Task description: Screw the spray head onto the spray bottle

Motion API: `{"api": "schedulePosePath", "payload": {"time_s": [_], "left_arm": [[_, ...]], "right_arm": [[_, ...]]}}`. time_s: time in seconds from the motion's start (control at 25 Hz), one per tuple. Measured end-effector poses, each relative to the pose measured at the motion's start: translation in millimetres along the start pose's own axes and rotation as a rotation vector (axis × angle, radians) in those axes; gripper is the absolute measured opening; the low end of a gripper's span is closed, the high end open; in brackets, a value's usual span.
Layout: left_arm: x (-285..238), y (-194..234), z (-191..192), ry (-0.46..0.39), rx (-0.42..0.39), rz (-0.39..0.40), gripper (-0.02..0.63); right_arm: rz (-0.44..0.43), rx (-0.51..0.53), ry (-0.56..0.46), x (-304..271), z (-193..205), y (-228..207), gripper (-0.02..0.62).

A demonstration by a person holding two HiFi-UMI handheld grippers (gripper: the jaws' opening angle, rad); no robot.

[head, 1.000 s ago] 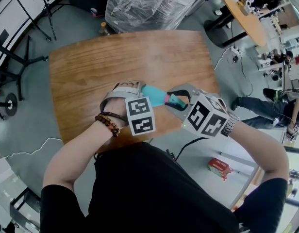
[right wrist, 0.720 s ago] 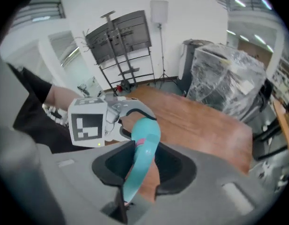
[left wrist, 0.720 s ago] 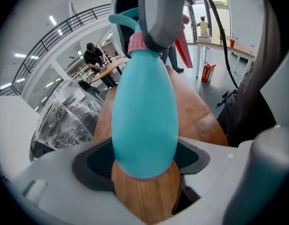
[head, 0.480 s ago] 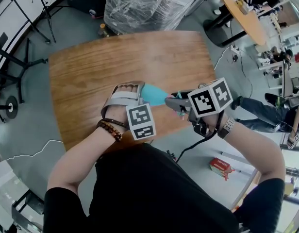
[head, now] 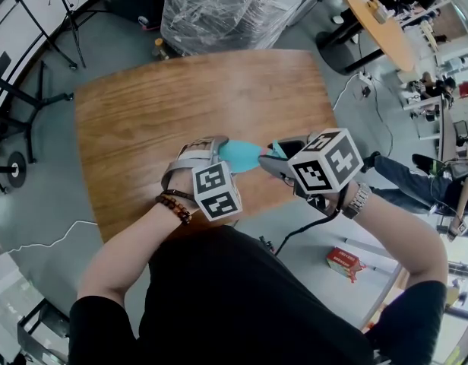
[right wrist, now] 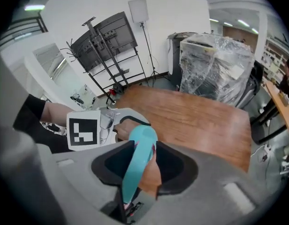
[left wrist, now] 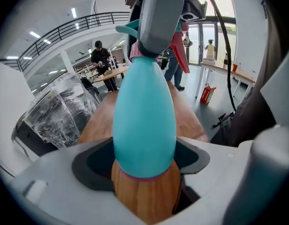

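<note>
A teal egg-shaped spray bottle (head: 238, 155) (left wrist: 144, 111) lies nearly level in the air above the front edge of the wooden table (head: 188, 97). My left gripper (head: 219, 152) (left wrist: 144, 159) is shut on its wide lower end. On the bottle's neck sits the spray head (left wrist: 130, 31) (right wrist: 137, 168), teal with pink parts. My right gripper (head: 273, 157) (right wrist: 143, 146) comes over it from the right and is shut on it at the fingertips; its jaws have just been opening a little. In the head view the right jaws hide most of the head.
A plastic-wrapped pallet (head: 219, 6) stands beyond the table's far edge. Stands and tripods (head: 36, 90) are on the left floor. A red box (head: 344, 263) lies on the floor at right. Seated people (head: 439, 166) and a round table (head: 386, 29) are at right.
My right gripper has rolled about the spray head, so its marker cube swung from low beside the bottle to up and facing the camera. My left gripper tilted slightly and still grips the bottle.
</note>
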State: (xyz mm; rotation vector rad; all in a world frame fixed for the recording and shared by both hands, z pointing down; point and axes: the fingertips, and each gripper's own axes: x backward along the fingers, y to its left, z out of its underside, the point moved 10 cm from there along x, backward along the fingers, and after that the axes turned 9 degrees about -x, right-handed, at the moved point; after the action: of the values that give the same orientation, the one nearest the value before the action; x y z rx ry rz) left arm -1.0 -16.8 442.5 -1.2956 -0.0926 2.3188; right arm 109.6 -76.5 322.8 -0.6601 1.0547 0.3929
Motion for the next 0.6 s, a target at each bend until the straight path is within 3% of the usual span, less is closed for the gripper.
{"api": "schedulePosePath", "payload": {"time_s": [0.4,0.6], "left_arm": [[-1.7,-4.2,-0.8,-0.039,0.032,0.031,0.405],[-0.1,-1.2,1.9,-0.06,0.047,0.029,0.405]], "right_arm": [[0.032,0.131,-0.003,5.5,0.5,4.6,0.16],[0.055,0.333,0.003,13.3,3.3,8.2,0.173]]}}
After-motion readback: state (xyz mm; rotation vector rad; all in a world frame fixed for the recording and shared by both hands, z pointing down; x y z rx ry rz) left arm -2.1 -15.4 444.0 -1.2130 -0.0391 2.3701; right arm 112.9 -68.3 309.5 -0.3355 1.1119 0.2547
